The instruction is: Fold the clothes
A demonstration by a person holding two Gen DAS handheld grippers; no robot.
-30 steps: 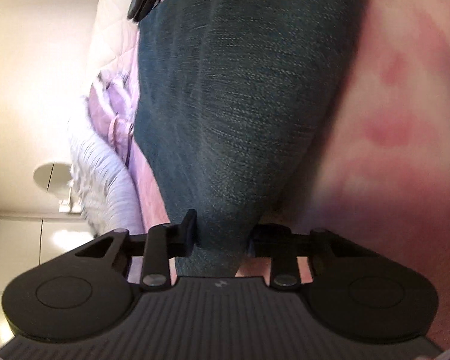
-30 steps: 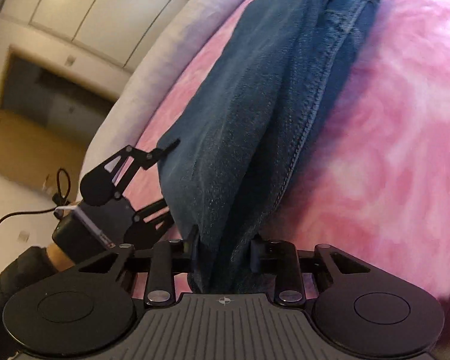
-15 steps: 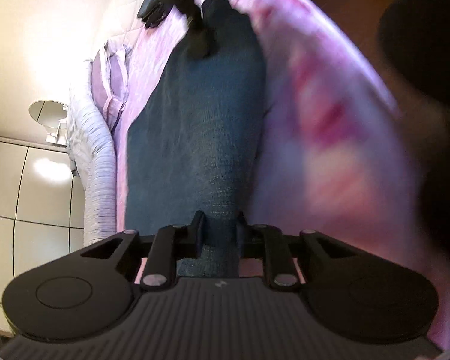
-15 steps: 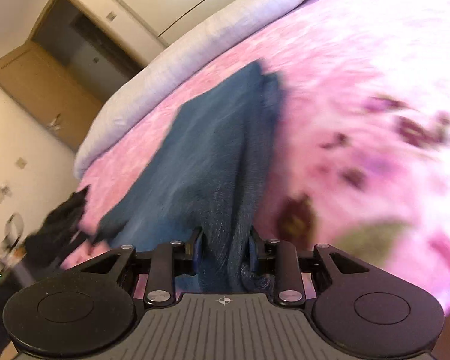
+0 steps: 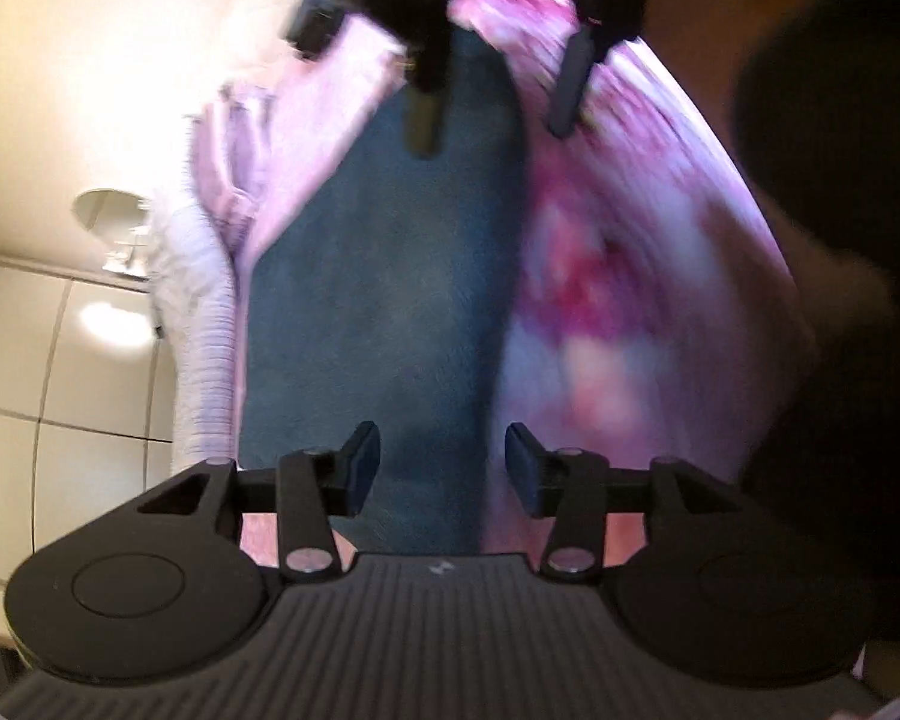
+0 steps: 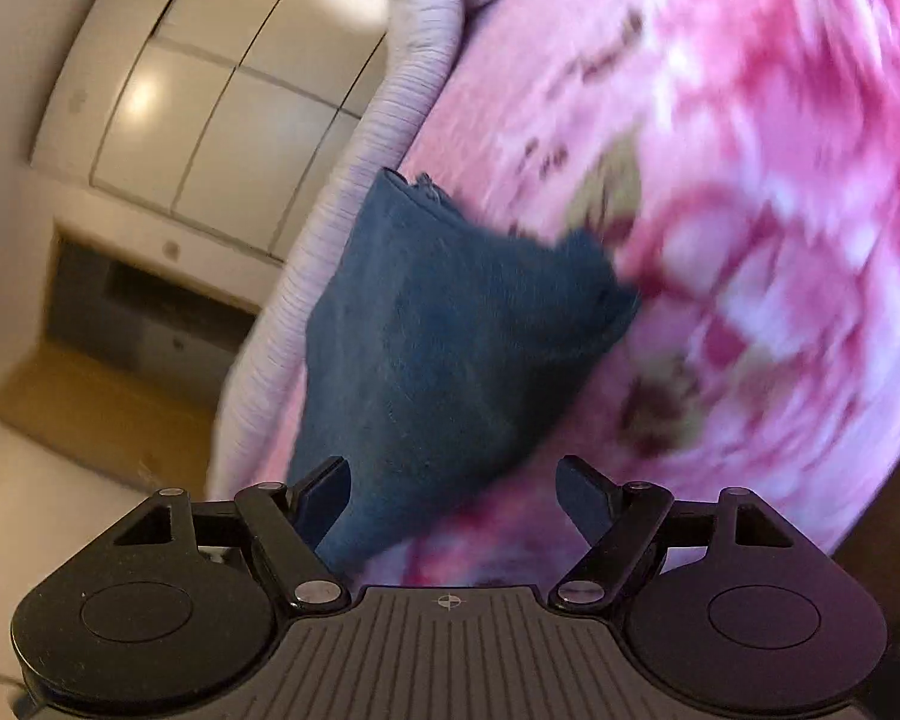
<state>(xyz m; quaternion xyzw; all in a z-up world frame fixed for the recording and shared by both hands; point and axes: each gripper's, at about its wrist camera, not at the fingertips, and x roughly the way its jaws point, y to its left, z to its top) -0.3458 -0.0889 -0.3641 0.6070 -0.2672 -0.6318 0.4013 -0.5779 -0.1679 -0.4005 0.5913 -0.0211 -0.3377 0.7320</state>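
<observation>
Jeans (image 5: 390, 300) lie flat along the pink floral bed (image 5: 618, 312), dense, limp denim that looks weighty. Both claws have just been opening: left claw (image 5: 443, 468) and right claw (image 6: 453, 489) straddle cloth unpinched. Seamed edges offer the surest grip.

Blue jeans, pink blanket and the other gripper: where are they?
blue jeans (image 6: 450, 348), right wrist view, middle of the denim.
pink blanket (image 6: 780, 210), right wrist view, flowered top.
right gripper (image 5: 492, 84), left wrist view, between its fingertips.
</observation>
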